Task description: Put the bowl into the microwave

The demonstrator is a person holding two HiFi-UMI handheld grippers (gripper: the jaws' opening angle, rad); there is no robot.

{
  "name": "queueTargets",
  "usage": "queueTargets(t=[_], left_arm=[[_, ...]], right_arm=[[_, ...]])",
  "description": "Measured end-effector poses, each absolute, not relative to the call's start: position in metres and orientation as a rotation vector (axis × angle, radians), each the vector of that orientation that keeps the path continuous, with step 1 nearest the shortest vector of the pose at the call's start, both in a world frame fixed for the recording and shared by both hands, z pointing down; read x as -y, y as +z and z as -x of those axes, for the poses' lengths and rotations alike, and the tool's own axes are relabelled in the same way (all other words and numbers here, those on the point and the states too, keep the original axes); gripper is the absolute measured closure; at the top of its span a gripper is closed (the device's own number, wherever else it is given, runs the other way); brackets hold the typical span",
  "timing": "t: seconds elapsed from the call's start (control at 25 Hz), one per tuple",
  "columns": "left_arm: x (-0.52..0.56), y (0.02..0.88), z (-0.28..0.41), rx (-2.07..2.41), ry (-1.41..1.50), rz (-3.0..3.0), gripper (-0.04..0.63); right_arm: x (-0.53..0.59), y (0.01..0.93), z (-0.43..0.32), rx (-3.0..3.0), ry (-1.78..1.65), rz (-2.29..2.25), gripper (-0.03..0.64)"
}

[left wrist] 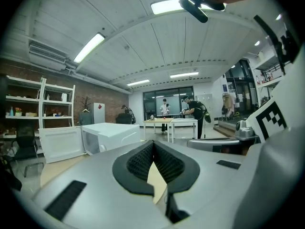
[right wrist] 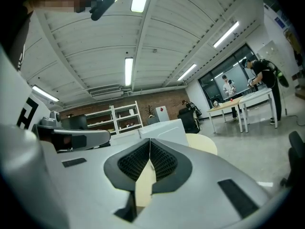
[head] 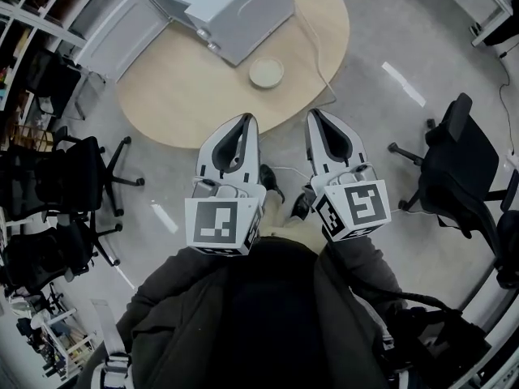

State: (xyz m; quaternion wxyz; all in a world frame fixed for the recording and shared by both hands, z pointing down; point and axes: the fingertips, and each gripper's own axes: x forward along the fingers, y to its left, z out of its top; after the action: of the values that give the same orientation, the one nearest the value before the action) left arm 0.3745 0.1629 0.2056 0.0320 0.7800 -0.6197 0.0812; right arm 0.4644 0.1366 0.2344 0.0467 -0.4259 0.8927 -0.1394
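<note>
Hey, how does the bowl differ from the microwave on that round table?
The bowl is small, round and cream; the microwave is a big white box. The bowl lies low with its open side up; the microwave stands taller, with its door swung open. Both sit on the round wooden table, the bowl beside the microwave, not in it.

The left gripper (head: 249, 120) and the right gripper (head: 313, 113) are held side by side in front of the torso, near each other but not touching, and both point forward, away from the body. Each pair of jaws is closed tip to tip, with nothing between them. Behind the jaws sit the marker cubes (head: 220, 224), and dark sleeves (head: 174, 298) run back from these.
</note>
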Motion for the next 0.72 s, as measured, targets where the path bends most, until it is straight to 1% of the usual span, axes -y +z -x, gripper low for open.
queueTargets(t=[0.4,0.72], left_arm=[[-0.111,0.219,-0.331,1.889,0.187,-2.371,0.586],[-0.062,0.242,-0.268,1.901,0.163,-2.268,0.586]], right_arm=[[-0.087,0.245,-0.426,-2.776,-0.432,1.343,0.607],[-0.028,0.271,-0.38,-2.841,-0.486,1.39,0.607]])
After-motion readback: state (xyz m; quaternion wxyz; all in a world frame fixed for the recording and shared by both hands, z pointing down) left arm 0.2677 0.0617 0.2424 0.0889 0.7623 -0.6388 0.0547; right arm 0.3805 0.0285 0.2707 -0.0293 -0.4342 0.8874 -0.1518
